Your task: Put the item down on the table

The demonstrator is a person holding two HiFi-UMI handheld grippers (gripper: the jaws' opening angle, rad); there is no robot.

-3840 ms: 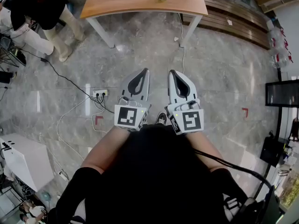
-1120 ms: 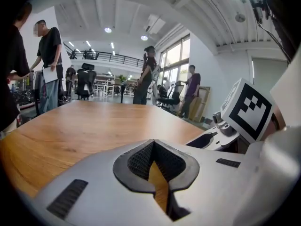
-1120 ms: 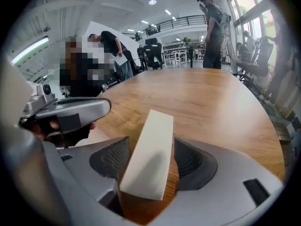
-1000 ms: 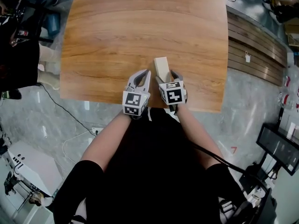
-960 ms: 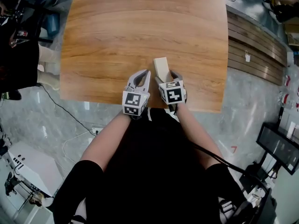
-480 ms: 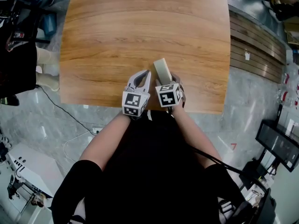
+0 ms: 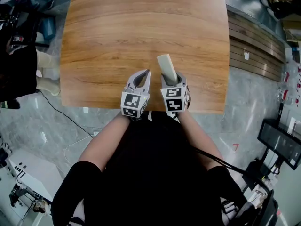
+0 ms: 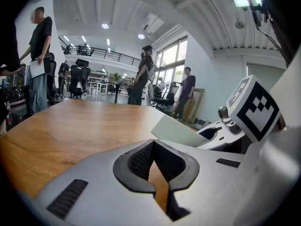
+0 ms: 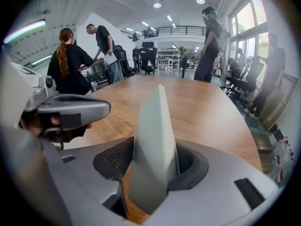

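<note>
A pale grey-green flat slab (image 7: 167,67) stands on its thin edge between the jaws of my right gripper (image 7: 173,79), sticking out forward over the near part of the wooden table (image 7: 141,27). In the right gripper view the slab (image 9: 155,140) fills the gap of my right gripper (image 9: 153,173), and the jaws are closing on it. My left gripper (image 7: 147,72) hovers just to its left, shut and empty. In the left gripper view, the left gripper's (image 8: 155,173) tips meet, and the slab (image 8: 174,131) shows to the right.
The table's near edge (image 7: 141,108) lies under both grippers. A person in black (image 7: 19,55) stands on the floor at the left. Wooden steps (image 7: 256,41) and a dark monitor (image 7: 282,145) are on the right. Several people and office chairs stand beyond the table's far end (image 9: 207,32).
I have come from the open floor up to the table. Over the last second the right gripper rolled, turning the slab from lying flat to standing on edge. The left gripper stayed put.
</note>
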